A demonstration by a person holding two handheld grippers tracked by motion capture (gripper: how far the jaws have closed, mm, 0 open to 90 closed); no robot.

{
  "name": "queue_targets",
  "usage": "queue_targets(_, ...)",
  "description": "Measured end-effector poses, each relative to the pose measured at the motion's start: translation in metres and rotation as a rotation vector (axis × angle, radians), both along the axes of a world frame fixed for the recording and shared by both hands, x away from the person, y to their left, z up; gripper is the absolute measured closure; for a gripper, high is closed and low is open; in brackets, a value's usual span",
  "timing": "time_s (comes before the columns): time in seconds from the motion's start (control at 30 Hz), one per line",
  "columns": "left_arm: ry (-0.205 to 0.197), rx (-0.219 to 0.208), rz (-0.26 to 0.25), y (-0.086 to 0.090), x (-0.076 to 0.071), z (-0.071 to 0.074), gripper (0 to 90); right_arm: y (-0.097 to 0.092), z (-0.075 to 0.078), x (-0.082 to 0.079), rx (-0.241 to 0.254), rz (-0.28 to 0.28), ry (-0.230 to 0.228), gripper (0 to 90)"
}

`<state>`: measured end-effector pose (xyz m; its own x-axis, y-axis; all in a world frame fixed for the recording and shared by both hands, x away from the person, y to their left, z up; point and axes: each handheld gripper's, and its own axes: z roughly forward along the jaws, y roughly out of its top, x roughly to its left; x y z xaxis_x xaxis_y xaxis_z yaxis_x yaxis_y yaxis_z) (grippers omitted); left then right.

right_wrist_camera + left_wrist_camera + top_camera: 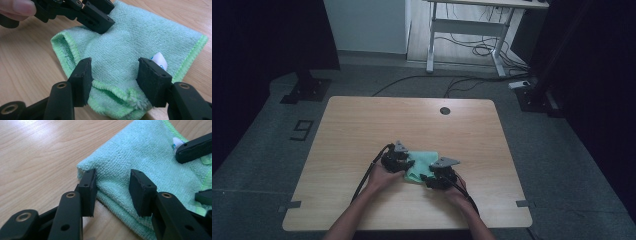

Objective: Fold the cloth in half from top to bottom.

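Lying folded on the wooden tabletop, near the person's edge, a green towel sits between the two tongs. The left tongs stand spread over a folded corner of the towel — one pad beside the fold's edge, the other over the cloth, neither pinching it. The right tongs are likewise spread, straddling a bunched hem without squeezing it. A small white label shows by the right tongs' far pad — partly hidden behind it.
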<state>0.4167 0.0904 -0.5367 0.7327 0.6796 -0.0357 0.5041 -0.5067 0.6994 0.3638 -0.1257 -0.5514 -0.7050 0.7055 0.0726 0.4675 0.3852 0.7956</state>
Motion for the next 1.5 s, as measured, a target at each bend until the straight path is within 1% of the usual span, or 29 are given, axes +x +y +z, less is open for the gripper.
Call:
queue_targets(0.13,0.005,-0.009,0.011,0.001,0.005,0.000,57.1,0.001,0.000,0.004,0.001,-0.006,-0.001,45.0)
queue_targets(0.3,0.009,0.000,0.012,0.001,0.009,0.001,57.1,0.002,0.000,0.007,0.006,-0.011,0.002,45.0)
queue_targets(0.43,0.000,0.004,0.014,0.001,0.010,0.002,56.8,0.002,0.000,0.008,0.008,-0.015,0.001,44.8)
queue_targets(0.53,-0.014,-0.006,0.019,0.004,0.009,0.006,56.1,0.001,0.001,0.007,0.018,-0.015,-0.018,44.2)
queue_targets(0.57,-0.019,-0.014,0.023,0.005,0.008,0.009,56.2,-0.002,0.002,0.006,0.041,-0.019,-0.026,44.1)
queue_targets(0.6,-0.022,-0.019,0.026,0.006,0.008,0.011,56.2,-0.002,0.002,0.006,0.041,-0.019,-0.026,44.1)
queue_targets(0.67,-0.029,-0.039,0.028,0.010,0.005,0.015,56.2,-0.004,0.005,0.003,0.061,-0.019,-0.040,43.9)
queue_targets(0.7,-0.031,-0.043,0.027,0.011,0.004,0.017,56.2,-0.004,0.005,0.003,0.061,-0.019,-0.040,43.9)
queue_targets(0.83,-0.043,-0.068,0.027,0.015,-0.004,0.024,55.3,-0.009,0.013,-0.002,0.086,-0.020,-0.063,44.0)
queue_targets(0.9,-0.047,-0.080,0.026,0.017,-0.008,0.026,55.3,-0.010,0.013,-0.003,0.087,-0.019,-0.065,43.9)
queue_targets(0.93,-0.051,-0.085,0.027,0.018,-0.012,0.027,55.0,-0.011,0.014,-0.004,0.087,-0.021,-0.068,43.9)
queue_targets(1.0,-0.059,-0.082,0.026,0.019,-0.019,0.029,54.0,-0.013,0.016,-0.007,0.090,-0.021,-0.076,43.8)
queue_targets(1.03,-0.063,-0.093,0.022,0.021,-0.025,0.029,53.7,-0.015,0.018,-0.009,0.092,-0.019,-0.083,43.7)
queue_targets(1.07,-0.063,-0.093,0.022,0.021,-0.025,0.029,53.4,-0.015,0.018,-0.009,0.092,-0.019,-0.083,43.7)
queue_targets(1.2,-0.064,-0.110,0.017,0.026,-0.037,0.028,52.0,-0.020,0.022,-0.015,0.115,-0.028,-0.093,43.7)
queue_targets(1.23,-0.058,-0.127,0.018,0.028,-0.043,0.026,50.7,-0.022,0.022,-0.017,0.120,-0.032,-0.096,43.8)
queue_targets(1.27,-0.058,-0.127,0.018,0.028,-0.043,0.026,49.7,-0.022,0.022,-0.017,0.120,-0.032,-0.096,43.8)
queue_targets(1.33,-0.062,-0.125,0.015,0.030,-0.051,0.023,48.9,-0.025,0.022,-0.021,0.129,-0.036,-0.100,43.8)
queue_targets(1.37,-0.059,-0.132,0.015,0.031,-0.056,0.021,48.4,-0.027,0.022,-0.023,0.133,-0.036,-0.098,43.8)
queue_targets(1.5,-0.061,-0.139,0.012,0.038,-0.069,0.016,47.5,-0.034,0.020,-0.034,0.126,-0.033,-0.105,43.7)
